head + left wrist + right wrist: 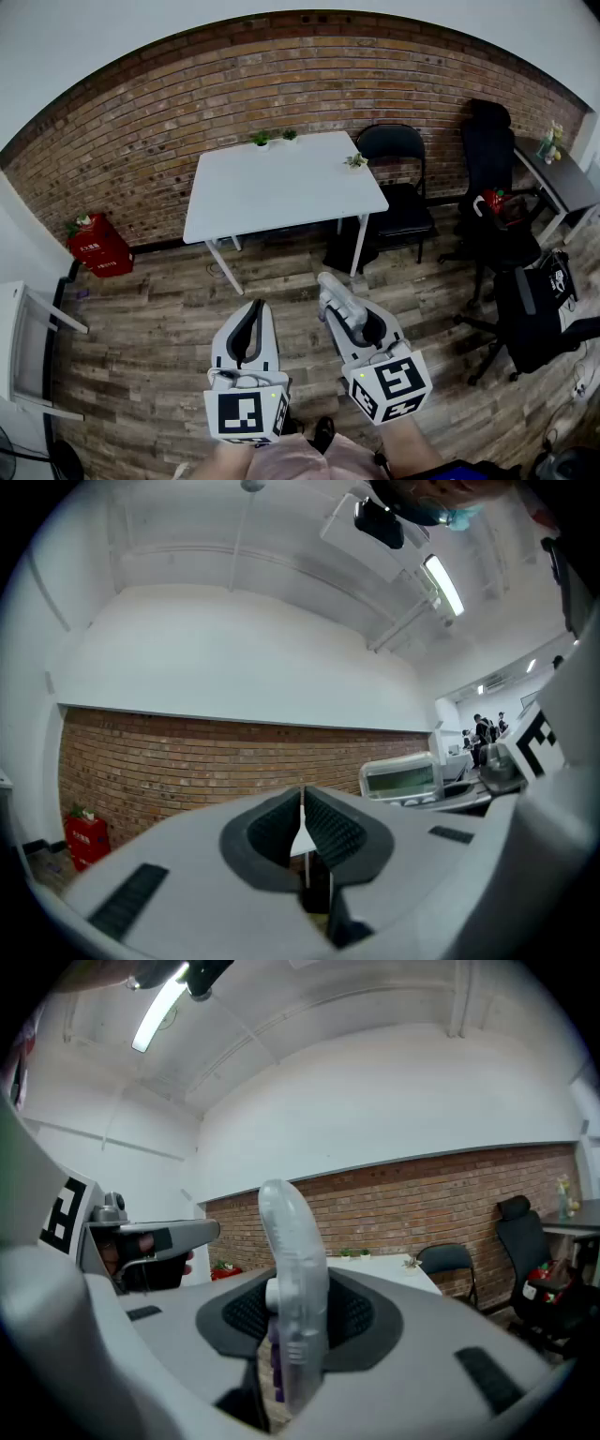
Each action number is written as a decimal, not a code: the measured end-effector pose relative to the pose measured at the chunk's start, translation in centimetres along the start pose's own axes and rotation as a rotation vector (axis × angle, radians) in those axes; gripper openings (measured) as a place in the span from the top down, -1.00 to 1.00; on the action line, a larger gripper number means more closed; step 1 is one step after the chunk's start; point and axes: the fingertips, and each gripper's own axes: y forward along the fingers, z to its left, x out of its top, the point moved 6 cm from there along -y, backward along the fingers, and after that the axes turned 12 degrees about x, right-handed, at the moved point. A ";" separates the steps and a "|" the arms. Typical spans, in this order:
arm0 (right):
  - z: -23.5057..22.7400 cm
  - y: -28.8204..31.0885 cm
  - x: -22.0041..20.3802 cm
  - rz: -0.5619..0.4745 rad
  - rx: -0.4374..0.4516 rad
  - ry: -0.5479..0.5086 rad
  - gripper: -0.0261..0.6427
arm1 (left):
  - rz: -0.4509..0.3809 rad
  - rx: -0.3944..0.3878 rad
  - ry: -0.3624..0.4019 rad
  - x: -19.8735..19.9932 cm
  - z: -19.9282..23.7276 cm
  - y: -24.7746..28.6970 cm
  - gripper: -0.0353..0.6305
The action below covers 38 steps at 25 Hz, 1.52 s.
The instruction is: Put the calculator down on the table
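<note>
**A:** Right gripper view first: what are the right tongs [298, 1321] clamped on?

**B:** The calculator [292, 1241]. It's gripped edge-on, so its body sticks out ahead of the jaws, probably so it can be laid flat

**A:** And the left tongs [302, 834]?

**B:** Closed together on nothing, just beside the right pair. I'd say they're simply out of the way

**A:** The table [281, 187]?

**B:** Well ahead of both tongs, across the wooden floor [159, 328], so the calculator is not yet over it
</note>
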 end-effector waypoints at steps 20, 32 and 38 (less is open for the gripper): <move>-5.0 5.5 -1.5 0.024 -0.002 0.065 0.53 | 0.084 0.042 -0.005 -4.1 1.8 6.2 0.83; -10.3 20.8 0.1 0.057 -0.016 0.072 0.53 | 0.098 0.011 -0.014 -5.9 9.3 21.5 0.83; -12.7 26.3 3.6 0.015 -0.038 0.042 0.53 | 0.048 -0.013 -0.007 -4.4 11.9 27.8 0.83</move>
